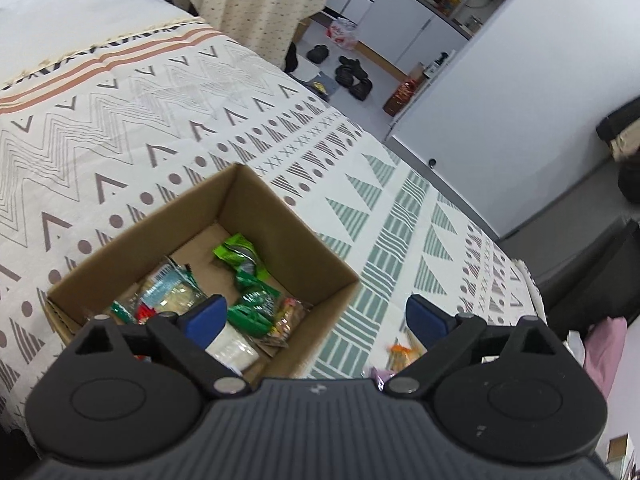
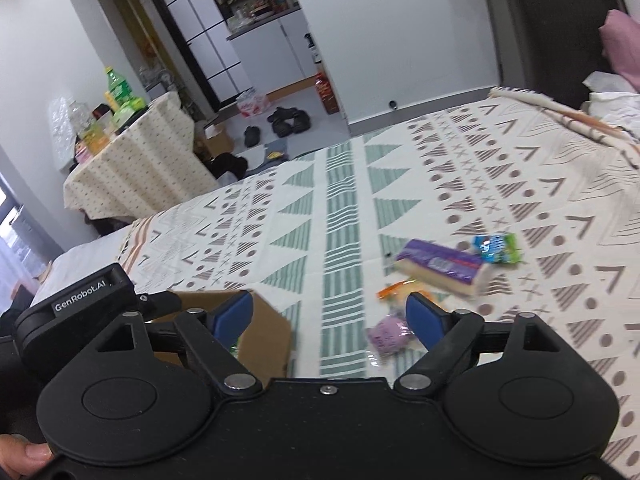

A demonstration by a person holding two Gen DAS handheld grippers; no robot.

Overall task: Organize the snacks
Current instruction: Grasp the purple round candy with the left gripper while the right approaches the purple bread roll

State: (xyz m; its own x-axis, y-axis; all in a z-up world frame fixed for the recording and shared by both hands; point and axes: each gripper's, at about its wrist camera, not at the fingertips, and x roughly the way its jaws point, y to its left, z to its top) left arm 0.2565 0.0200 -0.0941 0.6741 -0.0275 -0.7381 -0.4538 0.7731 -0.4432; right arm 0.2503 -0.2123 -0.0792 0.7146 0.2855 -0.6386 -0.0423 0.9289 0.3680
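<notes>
Four loose snacks lie ahead-right of our right gripper point(image 2: 330, 314), empty, jaws spread; purple-wrapped long wafer pack point(image 2: 442, 266) lies crosswise. Left gripper point(image 1: 316, 318), spread, empty, hovers over brown cardboard box point(image 1: 280, 216).

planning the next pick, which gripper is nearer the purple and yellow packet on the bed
Right. The right gripper faces the purple and yellow packet lying just ahead; the left gripper hangs over the cardboard box, where the packet is out of view.
</notes>
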